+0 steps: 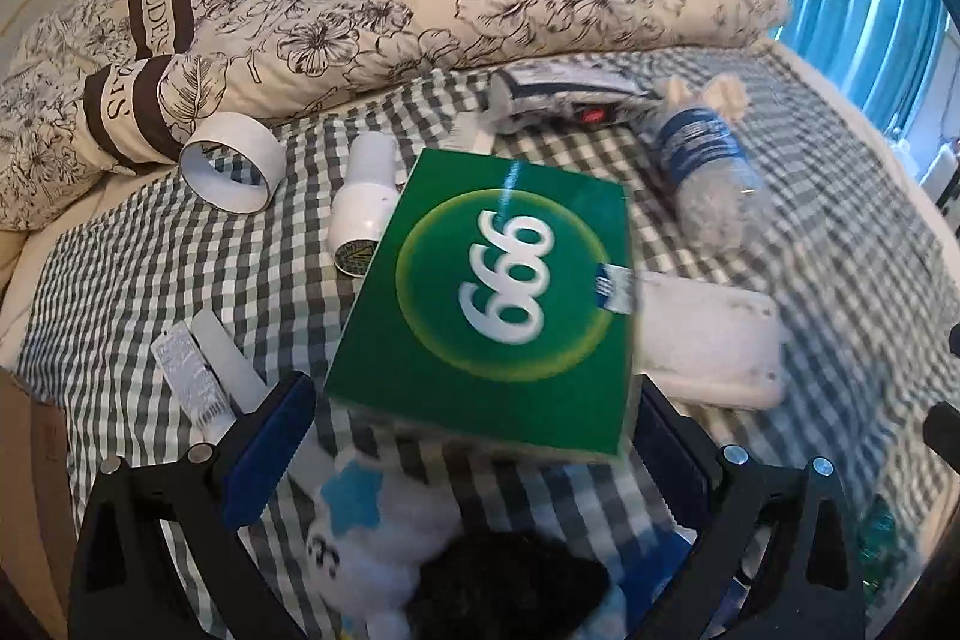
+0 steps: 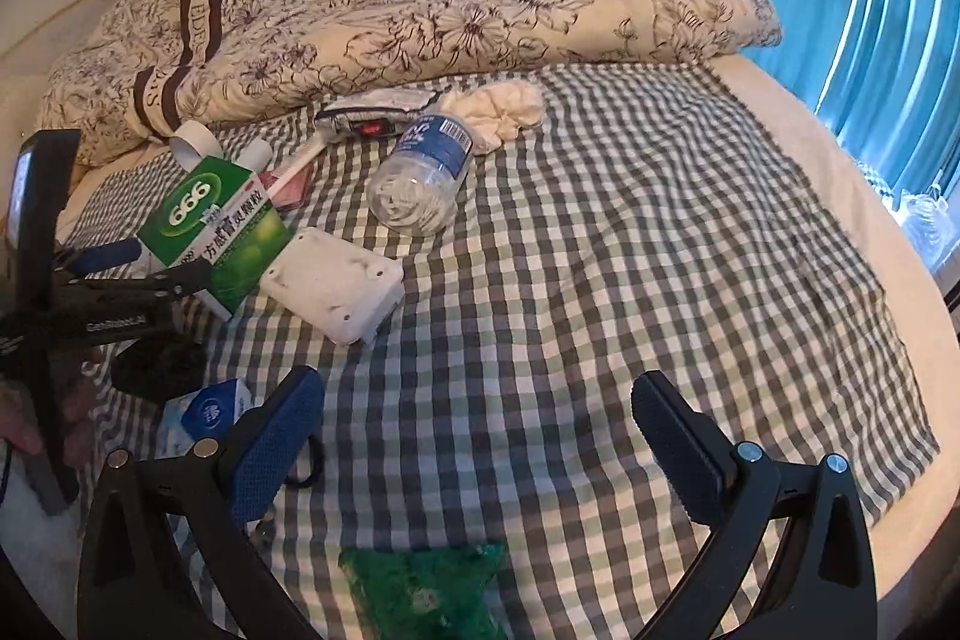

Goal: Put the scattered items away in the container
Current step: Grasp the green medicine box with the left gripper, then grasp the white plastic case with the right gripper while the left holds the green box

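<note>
We hold the green cardboard medicine box marked 999 (image 1: 486, 304) between the jaws of our left gripper (image 1: 474, 436), above the grey-and-white checked bed sheet (image 2: 600, 250), with the clear plastic bottle (image 1: 702, 172) at two o'clock, while our right gripper (image 2: 477, 436) hangs open-jawed, holding nothing.
</note>
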A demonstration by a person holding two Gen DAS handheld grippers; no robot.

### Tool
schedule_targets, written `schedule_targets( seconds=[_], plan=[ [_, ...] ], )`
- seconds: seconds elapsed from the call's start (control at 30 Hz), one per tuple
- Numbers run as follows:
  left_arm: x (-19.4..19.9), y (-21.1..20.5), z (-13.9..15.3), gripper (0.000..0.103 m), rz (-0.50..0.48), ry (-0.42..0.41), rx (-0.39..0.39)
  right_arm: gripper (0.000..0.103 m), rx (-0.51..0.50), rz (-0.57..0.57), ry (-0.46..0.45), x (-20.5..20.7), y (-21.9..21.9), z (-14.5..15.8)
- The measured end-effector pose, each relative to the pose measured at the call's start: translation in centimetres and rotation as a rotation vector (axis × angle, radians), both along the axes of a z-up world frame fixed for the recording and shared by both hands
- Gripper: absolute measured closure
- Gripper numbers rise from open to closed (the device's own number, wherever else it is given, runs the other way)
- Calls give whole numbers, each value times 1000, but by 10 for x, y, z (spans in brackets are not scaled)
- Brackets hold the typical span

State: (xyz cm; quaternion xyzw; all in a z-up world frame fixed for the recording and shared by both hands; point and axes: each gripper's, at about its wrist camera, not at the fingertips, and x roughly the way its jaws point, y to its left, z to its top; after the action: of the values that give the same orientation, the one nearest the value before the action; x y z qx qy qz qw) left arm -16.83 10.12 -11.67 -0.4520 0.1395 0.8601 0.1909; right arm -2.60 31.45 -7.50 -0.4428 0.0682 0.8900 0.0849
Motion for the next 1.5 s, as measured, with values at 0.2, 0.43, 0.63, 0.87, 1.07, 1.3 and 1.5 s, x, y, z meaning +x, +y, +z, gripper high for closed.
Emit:
schedule_targets(
  seconds=[0.2, 0.43, 0.63, 0.87, 1.07, 1.3, 1.5],
  plan=[
    [-7, 7, -8, 22, -48, -18, -17, 0, 6, 243, -54, -52, -21, -12],
    [-4, -6, 9, 23, -10, 1, 44, 0, 58, 533, -176, -103, -48, -40],
    [9, -18, 26, 23, 28, 36, 53, 0, 61, 622, -271, -133, -60, -65],
    [18, -33, 41, 23, 52, 56, 54, 4, 131, 632, -312, -160, -81, -86],
    [18, -37, 42, 23, 74, 52, 60, 4, 115, 609, -350, -168, -83, -95],
    [21, -42, 42, 23, 136, 44, 57, 32, 72, 511, -349, -154, -80, -83],
    [32, -48, 49, 23, 176, 57, 44, 36, -94, 417, -305, -125, -63, -69]
  ],
)
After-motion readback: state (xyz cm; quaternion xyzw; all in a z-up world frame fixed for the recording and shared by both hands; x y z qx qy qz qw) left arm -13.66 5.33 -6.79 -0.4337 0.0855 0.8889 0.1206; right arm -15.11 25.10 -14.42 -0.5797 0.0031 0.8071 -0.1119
